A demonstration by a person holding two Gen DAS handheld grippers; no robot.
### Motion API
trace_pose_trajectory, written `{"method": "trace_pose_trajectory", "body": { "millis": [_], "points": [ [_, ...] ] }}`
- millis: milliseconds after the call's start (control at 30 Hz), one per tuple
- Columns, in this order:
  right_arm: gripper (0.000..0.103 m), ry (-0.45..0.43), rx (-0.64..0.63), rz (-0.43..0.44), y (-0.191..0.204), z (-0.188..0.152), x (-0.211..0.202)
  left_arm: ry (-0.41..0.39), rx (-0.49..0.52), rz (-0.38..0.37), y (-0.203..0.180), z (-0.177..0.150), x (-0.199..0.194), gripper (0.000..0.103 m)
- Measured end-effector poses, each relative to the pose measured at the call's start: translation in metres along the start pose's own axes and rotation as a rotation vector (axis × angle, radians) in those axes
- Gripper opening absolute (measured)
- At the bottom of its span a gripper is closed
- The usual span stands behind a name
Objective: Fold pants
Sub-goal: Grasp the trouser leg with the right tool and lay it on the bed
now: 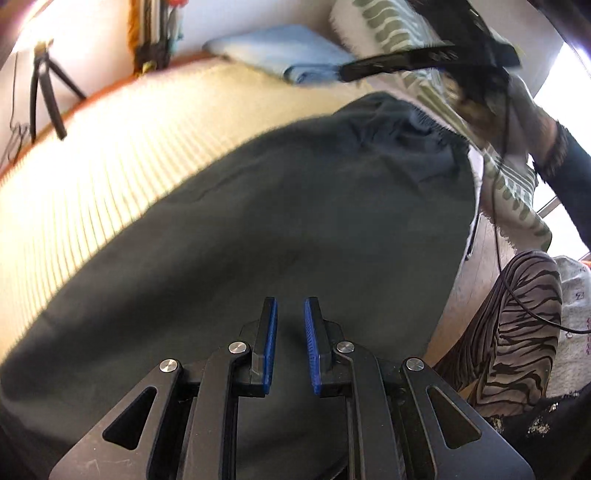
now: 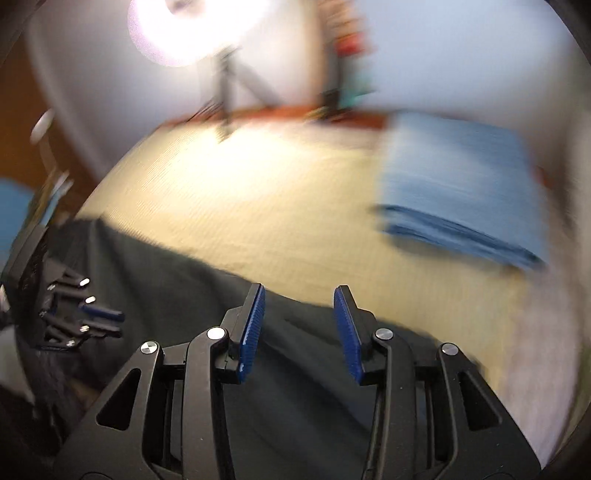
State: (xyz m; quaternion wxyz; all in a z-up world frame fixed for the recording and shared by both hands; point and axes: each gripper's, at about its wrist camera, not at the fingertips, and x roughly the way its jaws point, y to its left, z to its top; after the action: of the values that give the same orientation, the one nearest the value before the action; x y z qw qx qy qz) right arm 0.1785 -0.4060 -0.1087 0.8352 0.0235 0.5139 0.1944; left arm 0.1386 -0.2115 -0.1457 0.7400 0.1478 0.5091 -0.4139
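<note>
Dark grey pants lie flat on a cream ribbed bedspread, with the gathered waistband at the far end. My left gripper hovers over the near part of the pants, open by a narrow gap and empty. My right gripper is open wide and empty above the pants' far edge. The right gripper also shows in the left wrist view, held in a hand above the waistband. The left gripper shows at the left of the right wrist view. The right wrist view is blurred.
A folded light blue cloth lies on the bed beyond the pants. A green-patterned pillow is at the head. A black tripod and a bright lamp stand by the wall. The person's striped leg is at right.
</note>
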Motion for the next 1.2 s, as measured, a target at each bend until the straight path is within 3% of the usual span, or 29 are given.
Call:
{"method": "trace_pose_trajectory", "body": {
  "millis": [133, 267, 467, 533, 567, 600, 733, 933, 1100, 1200],
  "points": [
    [0.041, 0.134, -0.077, 0.132, 0.022, 0.02, 0.063, 0.005, -0.017, -0.023, 0.006, -0.011, 0.005, 0.013],
    [0.041, 0.232, -0.148, 0.218, 0.047, 0.021, 0.097, -0.022, -0.024, 0.006, 0.012, -0.013, -0.023, 0.013],
    [0.041, 0.234, -0.144, 0.335, 0.057, 0.016, 0.101, -0.138, -0.091, 0.118, 0.052, -0.005, -0.081, 0.014],
    [0.037, 0.226, -0.161, 0.325, 0.064, 0.013, 0.1, -0.17, -0.127, 0.143, 0.07, -0.002, -0.094, 0.014],
    [0.018, 0.225, -0.172, 0.325, 0.069, 0.01, 0.098, -0.184, -0.145, 0.142, 0.079, 0.003, -0.099, 0.014],
    [0.007, 0.223, -0.181, 0.309, 0.072, 0.007, 0.098, -0.191, -0.151, 0.149, 0.083, 0.007, -0.099, 0.014],
    [0.005, 0.17, -0.253, 0.248, 0.088, 0.001, 0.082, -0.207, -0.152, 0.171, 0.089, 0.025, -0.094, 0.014],
    [0.005, 0.12, -0.394, 0.221, 0.129, -0.034, 0.055, -0.161, -0.128, 0.095, 0.076, 0.037, -0.066, 0.014],
    [0.005, 0.186, -0.421, 0.234, 0.14, -0.066, 0.063, -0.064, -0.074, 0.05, 0.051, 0.011, -0.037, 0.014],
    [0.006, 0.201, -0.376, 0.244, 0.132, -0.068, 0.063, -0.022, -0.06, 0.051, 0.039, -0.014, -0.025, 0.014]
  ]
}}
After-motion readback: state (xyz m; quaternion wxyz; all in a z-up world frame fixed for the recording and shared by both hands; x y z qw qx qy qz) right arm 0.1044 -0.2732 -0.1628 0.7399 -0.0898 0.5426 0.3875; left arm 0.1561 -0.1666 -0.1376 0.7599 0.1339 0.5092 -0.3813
